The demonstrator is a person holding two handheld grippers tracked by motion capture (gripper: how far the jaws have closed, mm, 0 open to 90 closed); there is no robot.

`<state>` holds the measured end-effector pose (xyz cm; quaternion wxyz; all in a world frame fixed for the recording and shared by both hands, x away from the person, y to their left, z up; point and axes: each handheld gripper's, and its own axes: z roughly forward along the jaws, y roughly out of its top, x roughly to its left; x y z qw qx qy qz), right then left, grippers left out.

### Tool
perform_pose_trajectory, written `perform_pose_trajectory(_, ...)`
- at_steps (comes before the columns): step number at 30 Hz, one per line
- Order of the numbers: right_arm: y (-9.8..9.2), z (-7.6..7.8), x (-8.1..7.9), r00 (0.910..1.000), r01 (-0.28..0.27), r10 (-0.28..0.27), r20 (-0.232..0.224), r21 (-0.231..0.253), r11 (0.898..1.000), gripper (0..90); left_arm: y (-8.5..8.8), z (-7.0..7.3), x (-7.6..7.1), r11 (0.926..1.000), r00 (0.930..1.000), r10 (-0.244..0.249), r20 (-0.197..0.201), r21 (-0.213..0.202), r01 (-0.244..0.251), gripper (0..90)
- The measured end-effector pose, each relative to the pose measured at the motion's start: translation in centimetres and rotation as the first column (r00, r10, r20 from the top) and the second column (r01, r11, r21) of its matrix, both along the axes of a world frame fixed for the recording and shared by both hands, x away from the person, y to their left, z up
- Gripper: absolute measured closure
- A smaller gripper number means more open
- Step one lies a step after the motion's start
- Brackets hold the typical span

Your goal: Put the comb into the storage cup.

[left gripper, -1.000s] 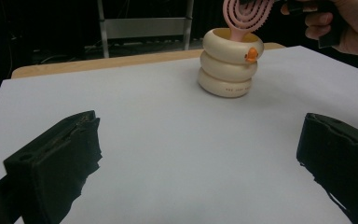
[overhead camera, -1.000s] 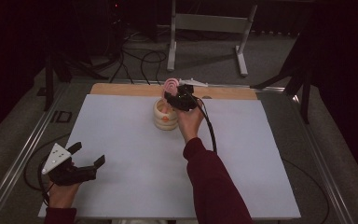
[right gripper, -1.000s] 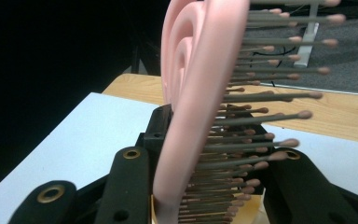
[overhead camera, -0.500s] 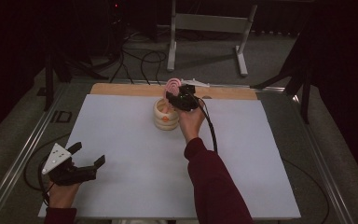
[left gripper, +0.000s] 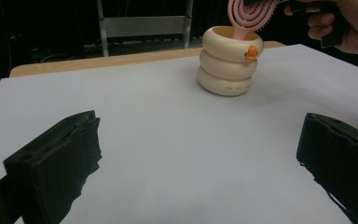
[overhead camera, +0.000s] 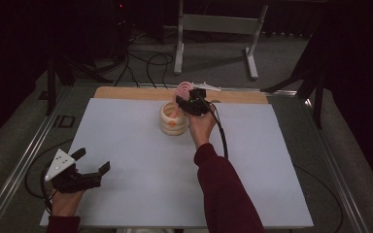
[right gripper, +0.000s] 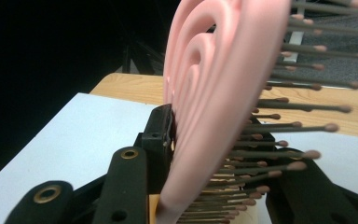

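Work in hand: I am standing a pink hairbrush (overhead camera: 182, 91) in a cream holder (overhead camera: 174, 119) made of three stacked rings, with a small orange mark on its side.
Landmark: the holder, which sits on the white sheet (overhead camera: 141, 160) covering the desk, toward the far edge where a wooden strip (overhead camera: 126, 93) shows.
Hairbrush: its handle end dips into the holder's open mouth, and its head rises above the rim, leaning toward my right gripper (overhead camera: 187, 100).
Right gripper: just beside the holder and above its rim; its fingers (right gripper: 161, 135) are closed on the brush head, one pad flat against the smooth pink back, the other in among the bristles.
Why held so: I judge that gripping the head keeps the handle free to slide down into the holder, and holding it nearly upright lines it up with the narrow mouth.
Holder contents: the brush handle; I cannot tell whether it touches the bottom or whether anything else is inside.
Left gripper (overhead camera: 91, 165): well apart from the holder, near my edge of the sheet, fingers (left gripper: 56, 158) spread wide with nothing between them, pointing toward the holder.
Why parked there: I judge it is kept clear so the right hand has room, yet aimed to steady the holder if it tips.
Risk: letting go while the brush leans could topple it or the holder.
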<state>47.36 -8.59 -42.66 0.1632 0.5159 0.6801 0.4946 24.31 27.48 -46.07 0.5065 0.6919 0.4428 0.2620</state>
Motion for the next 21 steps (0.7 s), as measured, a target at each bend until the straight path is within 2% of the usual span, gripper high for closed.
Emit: perform_pose_trajectory(21,-0.99,-0.37,0.20,0.9996,0.022,-0.022,-0.014,-0.028,0.999,59.4,-0.13,-0.06,0.02,1.0000,1.0000,-0.003,-0.002,0.002,0.003,0.0)
